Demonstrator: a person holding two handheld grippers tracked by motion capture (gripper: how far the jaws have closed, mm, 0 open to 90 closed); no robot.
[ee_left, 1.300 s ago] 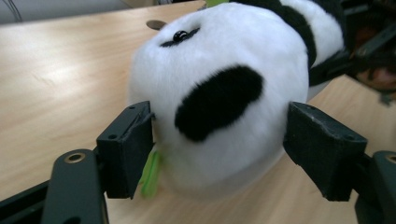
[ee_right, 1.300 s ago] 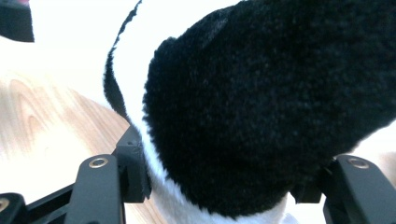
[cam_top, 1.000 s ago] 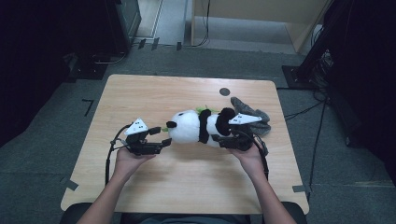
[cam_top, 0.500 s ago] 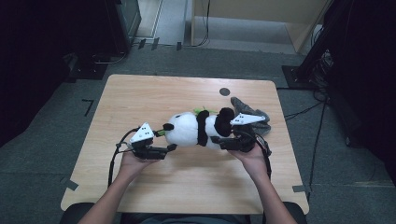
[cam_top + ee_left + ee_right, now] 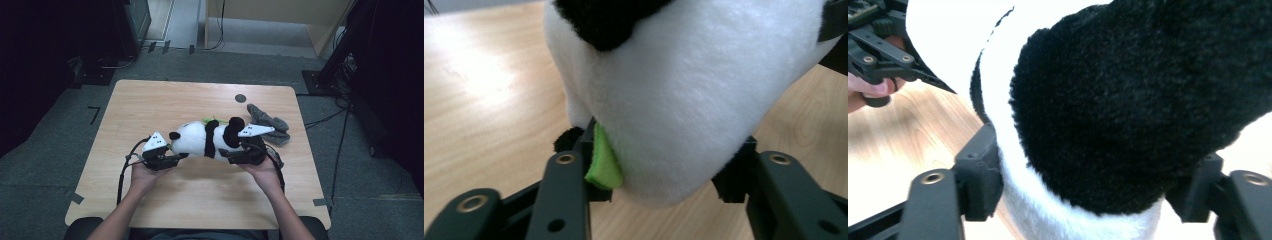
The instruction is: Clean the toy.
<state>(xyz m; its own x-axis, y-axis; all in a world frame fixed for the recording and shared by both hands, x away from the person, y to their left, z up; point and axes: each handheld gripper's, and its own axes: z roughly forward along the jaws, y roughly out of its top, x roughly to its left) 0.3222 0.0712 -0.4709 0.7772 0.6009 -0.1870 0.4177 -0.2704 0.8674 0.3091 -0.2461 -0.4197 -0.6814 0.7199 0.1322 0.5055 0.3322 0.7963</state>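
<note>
You are gripping the toy panda (image 5: pixel 210 140) on the tabletop (image 5: pixel 165 100) with both claws, the left claw (image 5: pixel 175 159) having just closed on its white end and the right claw (image 5: pixel 226 155), just eased wider, clasping its black-and-white end.

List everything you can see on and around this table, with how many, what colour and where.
Plush panda: one, white and black, lying on its side mid-table between both grippers.
Green felt piece: one, bright green, on the panda, beside the left gripper's jaws.
Grey cloth: one, dark grey, crumpled behind the right gripper.
Round mark: one, dark, on the table's far part.
Table: one, light wood, on grey floor.
Left gripper: one, black with a pale plate, jaws just closed on the panda's white end.
Right gripper: one, black with a pale plate, jaws around the panda's black-and-white part, just opened further.
</note>
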